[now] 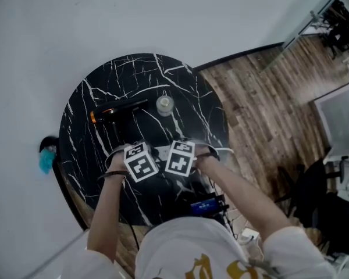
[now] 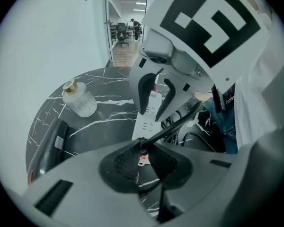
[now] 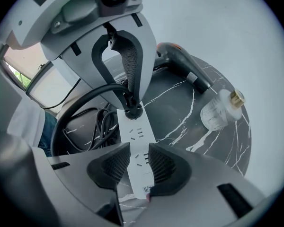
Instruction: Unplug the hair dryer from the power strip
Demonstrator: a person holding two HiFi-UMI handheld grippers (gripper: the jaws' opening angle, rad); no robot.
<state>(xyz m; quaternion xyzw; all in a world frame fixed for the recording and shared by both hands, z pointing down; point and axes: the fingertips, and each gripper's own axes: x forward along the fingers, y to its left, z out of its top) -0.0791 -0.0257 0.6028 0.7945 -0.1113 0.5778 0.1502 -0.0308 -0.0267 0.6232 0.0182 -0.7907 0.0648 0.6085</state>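
The black plug (image 3: 131,109) on the hair dryer's cord sits in a socket at one end of the white power strip (image 3: 138,145) and is not yet pulled out. The left gripper (image 2: 142,156) is clamped on that plug. At the strip's other end the right gripper (image 3: 135,167) straddles it, its jaws seemingly pressing the strip's sides. The hair dryer (image 1: 117,110) lies well beyond the strip on the round table (image 1: 75,156). Both holds look made, so only the pull remains.
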